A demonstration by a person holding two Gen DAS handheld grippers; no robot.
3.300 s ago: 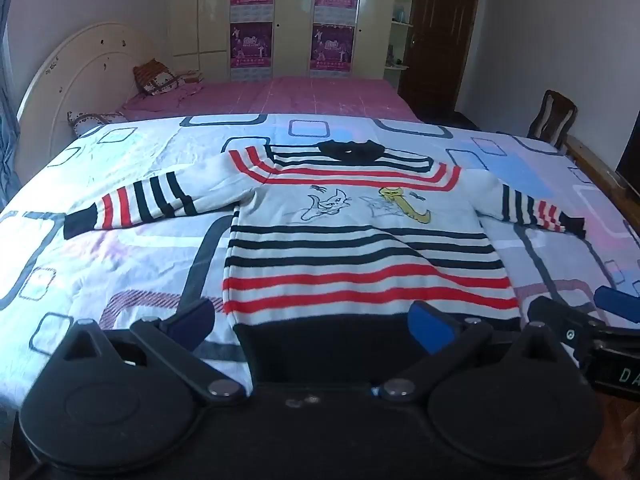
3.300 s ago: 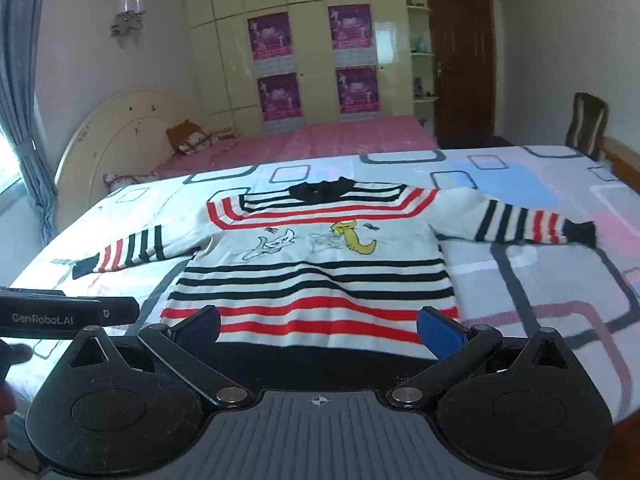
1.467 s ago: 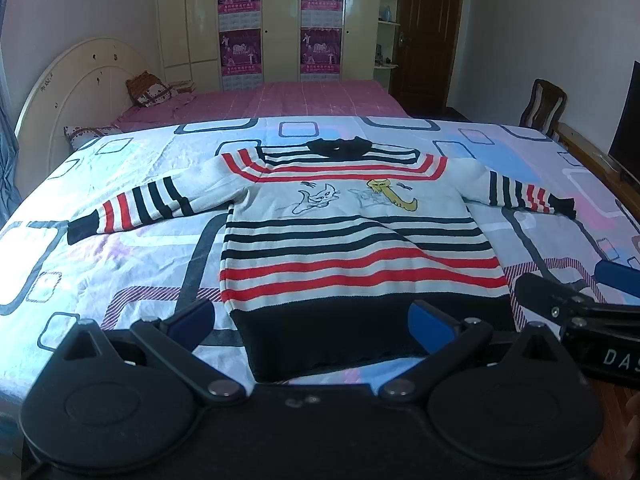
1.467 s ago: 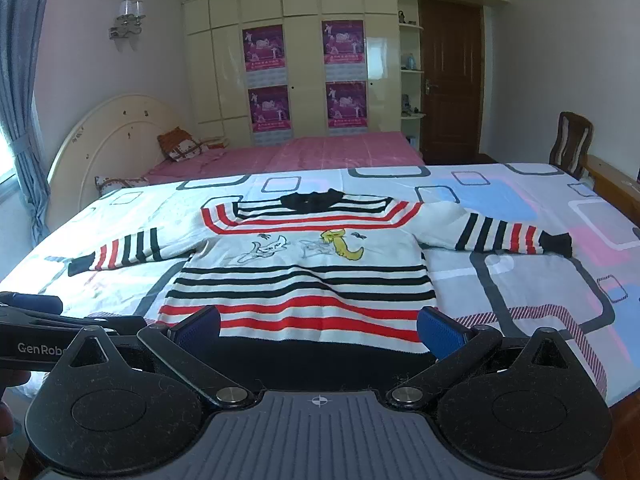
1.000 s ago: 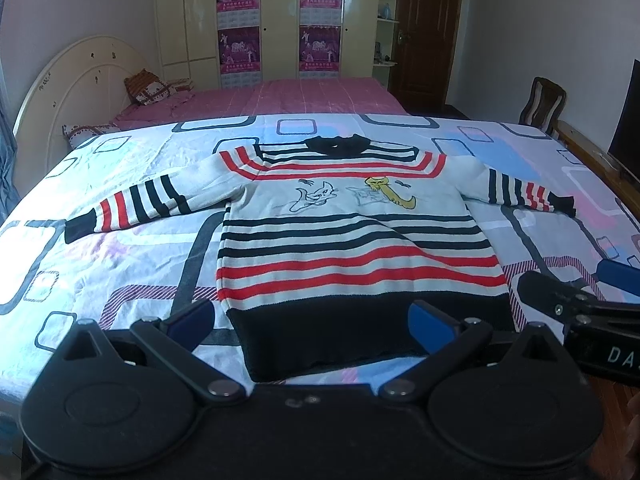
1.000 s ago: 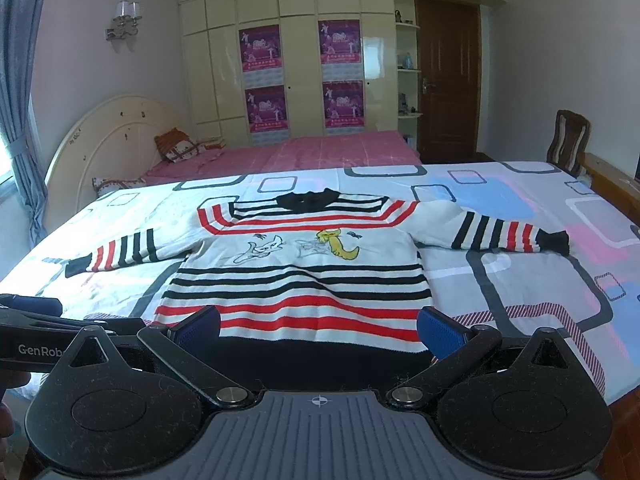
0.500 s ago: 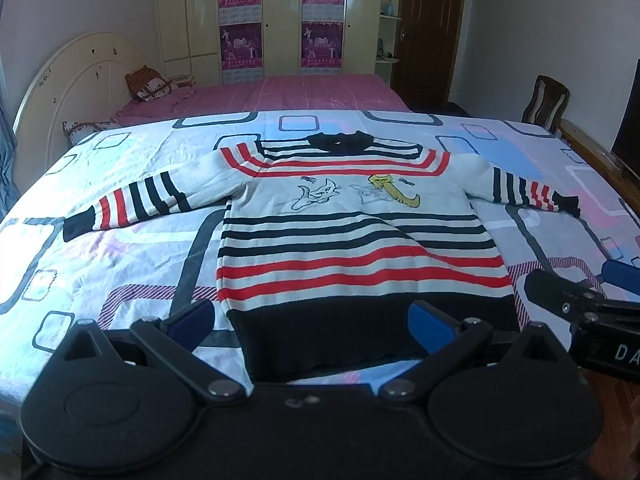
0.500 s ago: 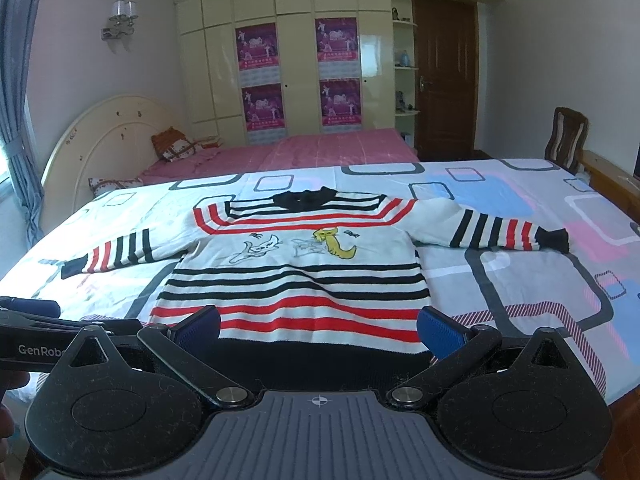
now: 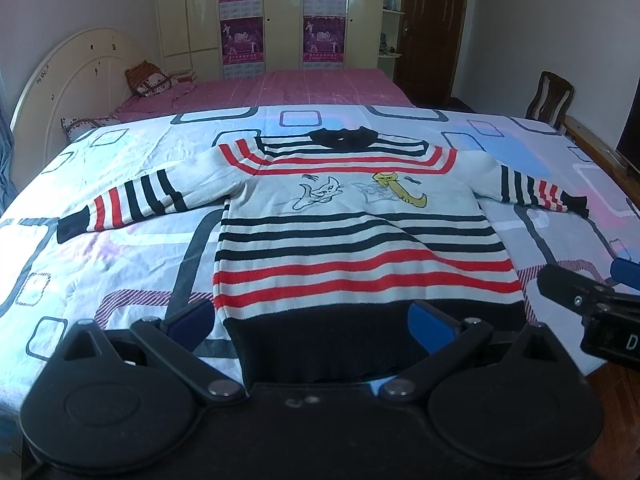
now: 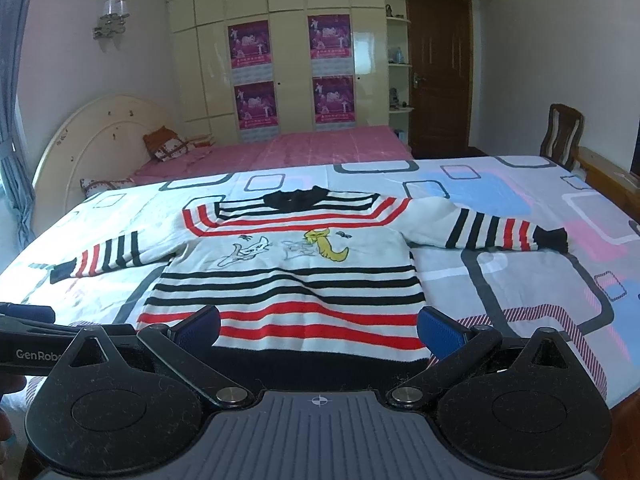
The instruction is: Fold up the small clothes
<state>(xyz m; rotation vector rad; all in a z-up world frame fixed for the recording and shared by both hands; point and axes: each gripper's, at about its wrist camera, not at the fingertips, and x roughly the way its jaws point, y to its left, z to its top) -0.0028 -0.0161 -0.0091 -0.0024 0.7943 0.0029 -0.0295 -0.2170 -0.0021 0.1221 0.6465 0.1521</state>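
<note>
A small striped sweater (image 9: 360,240) (image 10: 296,272) lies flat on the bed, front up, both sleeves spread out, black hem toward me. It is white with red and black stripes, a black collar and a cartoon print on the chest. My left gripper (image 9: 310,322) hovers open over the black hem, nothing between its blue pads. My right gripper (image 10: 318,328) also stands open just before the hem, empty. Each gripper shows at the edge of the other's view: the right one (image 9: 592,300), the left one (image 10: 28,340).
The bed cover (image 9: 100,260) is pale with rounded square patterns and a few wrinkles. A second bed with a pink sheet (image 10: 304,148), pillows and a cream headboard lies behind. A wooden chair (image 10: 562,130), a dark door and a wardrobe with posters stand at the back.
Both grippers have drifted a little, first back from the sweater, then slightly closer again. The sweater has not moved and both grippers stay open.
</note>
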